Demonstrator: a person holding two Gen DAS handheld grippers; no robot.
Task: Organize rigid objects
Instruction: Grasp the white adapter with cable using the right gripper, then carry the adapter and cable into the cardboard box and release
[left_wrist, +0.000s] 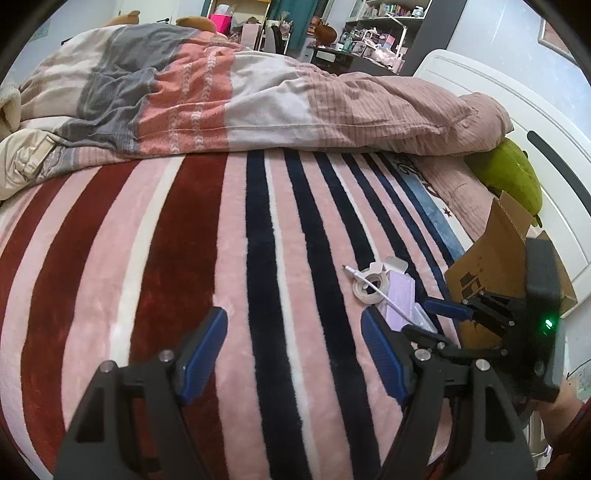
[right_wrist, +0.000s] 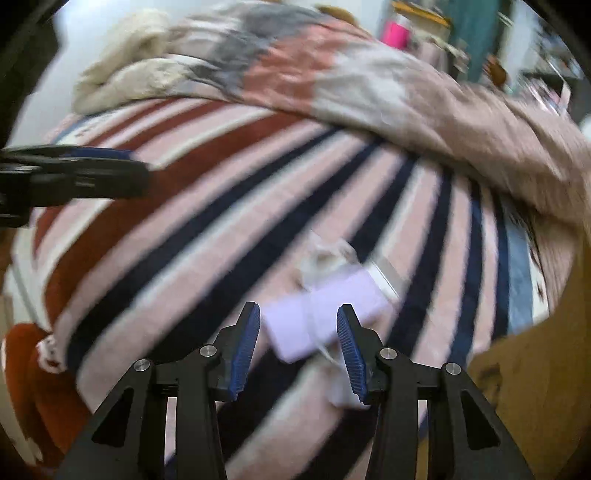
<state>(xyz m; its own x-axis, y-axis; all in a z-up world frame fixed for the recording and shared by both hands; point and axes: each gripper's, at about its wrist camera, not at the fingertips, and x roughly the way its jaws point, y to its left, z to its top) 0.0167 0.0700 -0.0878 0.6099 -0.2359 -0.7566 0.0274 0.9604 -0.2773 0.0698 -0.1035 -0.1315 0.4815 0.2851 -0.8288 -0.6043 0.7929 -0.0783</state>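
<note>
A lilac flat box (right_wrist: 325, 306) lies on the striped blanket (left_wrist: 184, 258), with a white charging cable (left_wrist: 364, 282) across it and a roll of white tape (left_wrist: 369, 286) at its far end. The box also shows in the left wrist view (left_wrist: 400, 299). My right gripper (right_wrist: 297, 332) is open, empty, its blue pads either side of the near end of the box, just above it; the view is blurred. It shows in the left wrist view (left_wrist: 443, 308) too. My left gripper (left_wrist: 295, 332) is open and empty over the blanket, left of the items.
A cardboard box (left_wrist: 498, 258) stands open at the right, near the white headboard (left_wrist: 517, 122). A rumpled duvet (left_wrist: 258, 103) covers the far half of the bed. A green plush (left_wrist: 513, 173) lies by the headboard. Cluttered shelves stand beyond.
</note>
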